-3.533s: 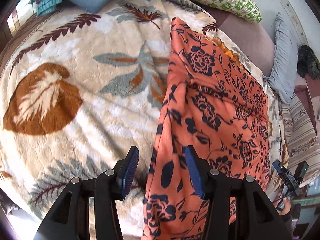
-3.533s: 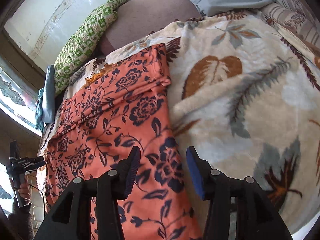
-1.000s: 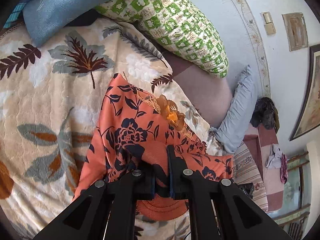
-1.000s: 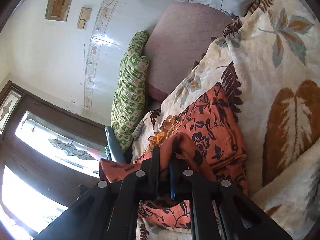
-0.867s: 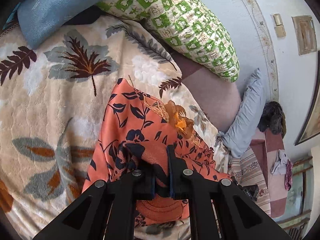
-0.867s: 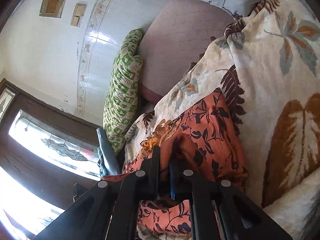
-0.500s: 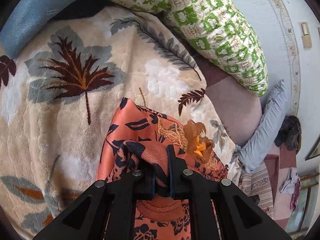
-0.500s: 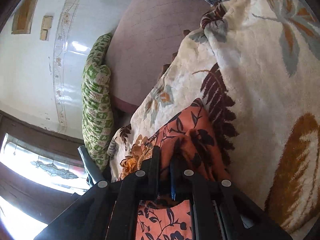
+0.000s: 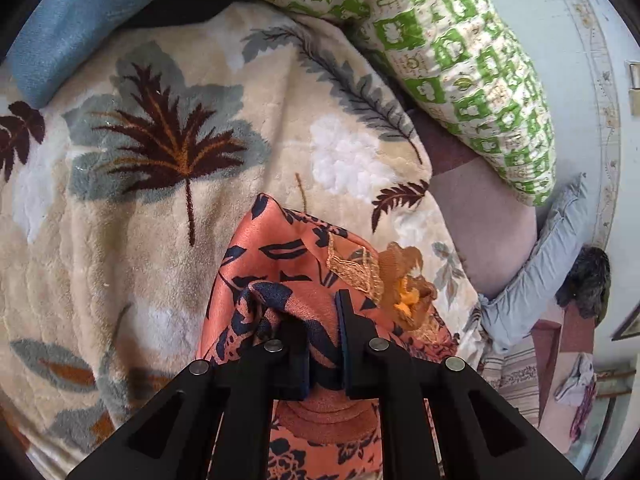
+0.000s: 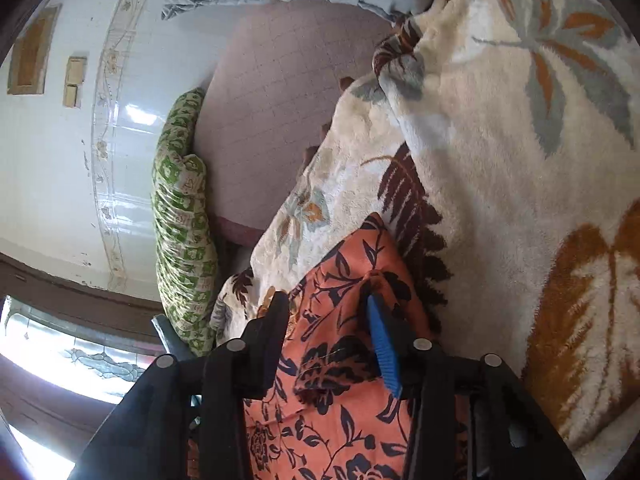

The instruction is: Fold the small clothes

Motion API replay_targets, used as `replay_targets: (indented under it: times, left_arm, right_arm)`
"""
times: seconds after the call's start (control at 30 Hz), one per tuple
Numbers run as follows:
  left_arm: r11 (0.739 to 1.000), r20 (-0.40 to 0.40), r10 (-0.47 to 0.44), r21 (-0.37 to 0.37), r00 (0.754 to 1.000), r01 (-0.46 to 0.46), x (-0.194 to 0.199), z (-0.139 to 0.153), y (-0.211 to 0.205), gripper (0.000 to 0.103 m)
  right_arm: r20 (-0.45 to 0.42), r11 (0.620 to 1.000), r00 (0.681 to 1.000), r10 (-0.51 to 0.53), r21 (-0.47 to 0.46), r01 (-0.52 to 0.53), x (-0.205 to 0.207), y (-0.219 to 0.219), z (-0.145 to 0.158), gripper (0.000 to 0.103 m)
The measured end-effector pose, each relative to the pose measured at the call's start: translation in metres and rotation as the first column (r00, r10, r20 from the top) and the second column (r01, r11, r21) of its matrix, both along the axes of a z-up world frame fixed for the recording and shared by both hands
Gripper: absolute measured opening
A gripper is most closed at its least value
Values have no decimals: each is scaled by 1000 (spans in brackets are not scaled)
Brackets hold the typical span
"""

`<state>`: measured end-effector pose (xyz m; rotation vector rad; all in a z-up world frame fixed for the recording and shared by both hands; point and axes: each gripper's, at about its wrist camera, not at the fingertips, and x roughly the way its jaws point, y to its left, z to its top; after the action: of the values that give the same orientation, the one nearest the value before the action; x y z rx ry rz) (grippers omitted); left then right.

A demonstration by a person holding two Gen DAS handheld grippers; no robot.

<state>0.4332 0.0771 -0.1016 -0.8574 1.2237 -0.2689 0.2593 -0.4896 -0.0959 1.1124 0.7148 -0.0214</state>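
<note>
Garment: one orange cloth [image 9: 288, 256] printed with dark navy flowers, lying on a cream plush blanket [image 9: 120, 240] patterned with brown, rust and grey leaves, which covers a bed. The cloth is doubled over on itself, its near portion lifted onto its far portion. A gold embroidered trim and a bunched orange-yellow ruffle [image 9: 404, 280] show at its far right edge in the left wrist view.

Left gripper [image 9: 322, 320]: fingers pressed close together, pinching a raised fold of the orange cloth between them.

Right gripper [image 10: 326, 320]: fingers spread apart, the blue pad [image 10: 384, 344] of the right finger exposed. The orange cloth [image 10: 340, 360] lies between and beneath the fingers, a small peak of fabric standing just beside the blue pad; no grip is visible.

Surroundings: green-and-white checked pillow [image 9: 460, 52] at the head of the bed; blue pillow [image 9: 68, 28] at the far left; grey pillow [image 9: 540, 264] to the right; mauve bedsheet [image 10: 280, 100] beyond the blanket edge; pale tiled wall [image 10: 60, 160] and a patterned glass window [image 10: 80, 356].
</note>
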Motion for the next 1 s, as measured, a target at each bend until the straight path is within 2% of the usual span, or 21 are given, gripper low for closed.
replay_targets:
  times: [0.13, 0.17, 0.2, 0.23, 0.27, 0.3, 0.37, 0.4, 0.43, 0.5, 0.63, 0.7, 0.8, 0.93, 1.0]
  left_arm:
    - [997, 68, -59, 48, 996, 56, -25, 28, 1, 12]
    - [995, 86, -63, 78, 994, 56, -30, 33, 0, 18]
    - [993, 107, -55, 110, 993, 43, -36, 37, 2, 30]
    - [990, 122, -34, 142, 992, 17, -37, 38, 5, 37]
    - [986, 110, -4, 166, 994, -14, -34, 36, 9, 49]
    - [985, 72, 26, 169, 997, -38, -33, 30, 15, 49]
    - [995, -23, 52, 86, 998, -49, -27, 16, 24, 46]
    - [998, -21, 45, 37, 999, -44, -29, 15, 23, 45]
    - [999, 10, 24, 37, 1000, -25, -33, 20, 21, 45]
    - [995, 85, -27, 101, 996, 19, -49, 31, 13, 47]
    - [992, 135, -123, 55, 983, 116, -81, 24, -5, 48]
    - [988, 130, -147, 64, 980, 140, -85, 15, -13, 48]
    - [980, 94, -169, 121, 981, 157, -72, -1, -25, 48]
    - [977, 50, -143, 166, 988, 133, -42, -13, -32, 46]
    - [974, 54, -138, 187, 989, 125, -25, -8, -36, 38]
  right_arm:
    - [50, 1000, 999, 13, -15, -12, -24, 5, 23, 50]
    - [42, 999, 998, 37, -22, -36, -26, 11, 24, 51]
    - [27, 998, 998, 63, -30, -62, -27, 20, 22, 51]
    - [11, 995, 996, 90, -35, -90, -27, 29, 19, 51]
    - [-4, 993, 994, 111, -37, -111, -27, 38, 15, 51]
    - [-21, 991, 992, 128, -37, -128, -27, 47, 11, 51]
    - [-34, 986, 986, 165, -25, -166, -28, 61, 4, 51]
    - [-37, 984, 984, 177, -26, -178, -28, 67, 1, 51]
    - [-34, 982, 982, 187, -28, -188, -28, 71, 0, 51]
    - [-31, 979, 978, 204, -19, -205, -25, 77, -4, 51]
    - [-40, 973, 972, 232, 13, -232, -11, 89, -16, 51]
    - [-56, 971, 970, 238, 21, -237, -3, 95, -24, 51]
    - [-78, 973, 969, 232, 16, -232, 11, 102, -35, 51]
    - [-89, 971, 967, 237, 53, -233, 29, 102, -48, 51]
    - [-65, 957, 955, 288, 58, -285, 41, 104, -45, 48]
